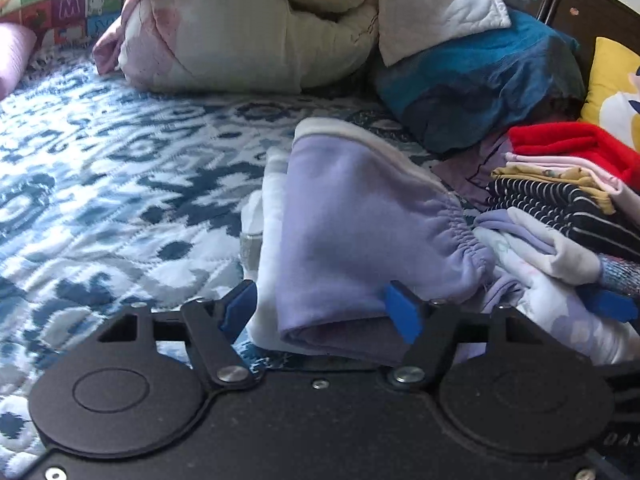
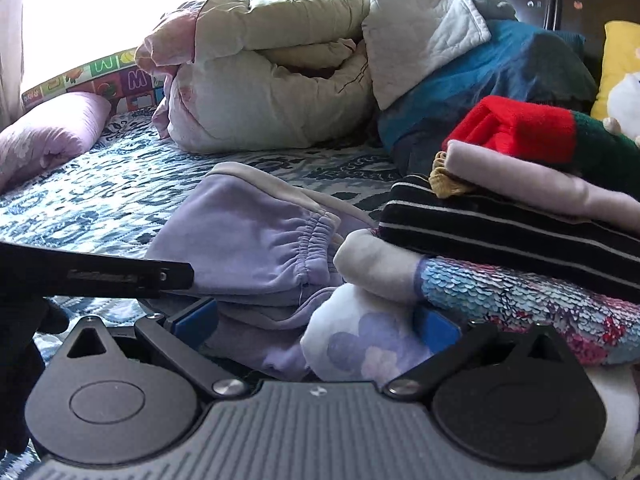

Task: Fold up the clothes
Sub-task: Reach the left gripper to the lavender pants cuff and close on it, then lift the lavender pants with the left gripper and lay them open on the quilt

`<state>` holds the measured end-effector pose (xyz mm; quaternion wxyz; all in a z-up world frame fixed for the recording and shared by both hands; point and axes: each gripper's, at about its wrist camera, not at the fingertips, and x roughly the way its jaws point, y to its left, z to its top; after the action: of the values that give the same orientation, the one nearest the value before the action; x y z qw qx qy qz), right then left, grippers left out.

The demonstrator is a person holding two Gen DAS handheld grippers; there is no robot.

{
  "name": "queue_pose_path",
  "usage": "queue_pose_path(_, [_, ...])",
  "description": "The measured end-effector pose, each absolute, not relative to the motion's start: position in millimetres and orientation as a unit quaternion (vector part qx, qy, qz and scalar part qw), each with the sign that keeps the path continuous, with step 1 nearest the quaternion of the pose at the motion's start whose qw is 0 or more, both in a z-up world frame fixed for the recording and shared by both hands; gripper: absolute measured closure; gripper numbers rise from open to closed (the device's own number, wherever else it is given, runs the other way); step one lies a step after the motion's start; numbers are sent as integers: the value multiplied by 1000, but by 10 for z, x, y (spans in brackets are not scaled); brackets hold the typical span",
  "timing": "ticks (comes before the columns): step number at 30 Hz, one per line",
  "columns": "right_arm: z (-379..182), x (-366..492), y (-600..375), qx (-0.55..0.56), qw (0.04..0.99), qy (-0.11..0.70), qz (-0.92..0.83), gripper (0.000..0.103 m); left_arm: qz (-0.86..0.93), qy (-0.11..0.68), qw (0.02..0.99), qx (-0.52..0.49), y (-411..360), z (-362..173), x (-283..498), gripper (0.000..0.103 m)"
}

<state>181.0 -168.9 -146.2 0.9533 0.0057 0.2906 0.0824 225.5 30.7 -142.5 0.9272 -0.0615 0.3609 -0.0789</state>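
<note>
Closest to our lenses sit the black gripper bodies, each with two blue pads reaching forward over the bed. We hold the left gripper point(image 1: 322, 312) low and level, its jaws spread wide around the near folded end of the lavender garment point(image 1: 360, 220); the right pad touches the cloth's edge, the left pad stands apart from it, so nothing is pinched. The garment lies folded on the blue patterned quilt point(image 1: 100, 168), its gathered elastic band turned toward our right and a white hem at its far end. We carry the right gripper point(image 2: 316, 326) just beside it, also low, jaws parted, with a rolled white floral cloth point(image 2: 360, 344) bulging between the pads; whether the pads press on it we cannot tell. Part of the left tool crosses the right wrist view as a dark bar at left.

To our right a stack of folded clothes point(image 2: 520, 224) rises: sequinned fabric at the bottom, black striped cloth, pale pink, then red on top. It touches the floral roll and sits close against the lavender piece. Beyond, a bundled cream comforter point(image 1: 240, 40) and a teal cushion point(image 1: 480, 80) line the far edge. On our left the quilt runs flat and open out to a pink pillow point(image 2: 48, 136).
</note>
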Motion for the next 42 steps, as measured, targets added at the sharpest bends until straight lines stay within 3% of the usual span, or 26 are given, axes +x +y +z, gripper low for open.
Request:
queue_pose_path(3, [-1474, 1797, -1673, -1, 953, 291, 81, 0, -72, 363, 926, -69, 311, -1448, 2255, 40])
queue_pose_path(8, [-1413, 1740, -1688, 9, 950, 301, 87, 0, -45, 368, 928, -32, 281, -1387, 2193, 87])
queue_pose_path(9, [-1385, 1718, -1702, 16, 948, 304, 91, 0, -46, 368, 928, -34, 288, -1362, 2173, 93])
queue_pose_path(17, [-1145, 1523, -1789, 84, 912, 364, 170, 0, -63, 366, 926, -64, 261, -1077, 1819, 95])
queue_pose_path(24, [-944, 1117, -1737, 56, 897, 390, 200, 0, -41, 372, 921, -108, 410, -955, 1136, 95])
queue_pose_path(42, [-948, -334, -838, 38, 847, 449, 282, 0, 114, 387, 892, -205, 2319, -1229, -1670, 95])
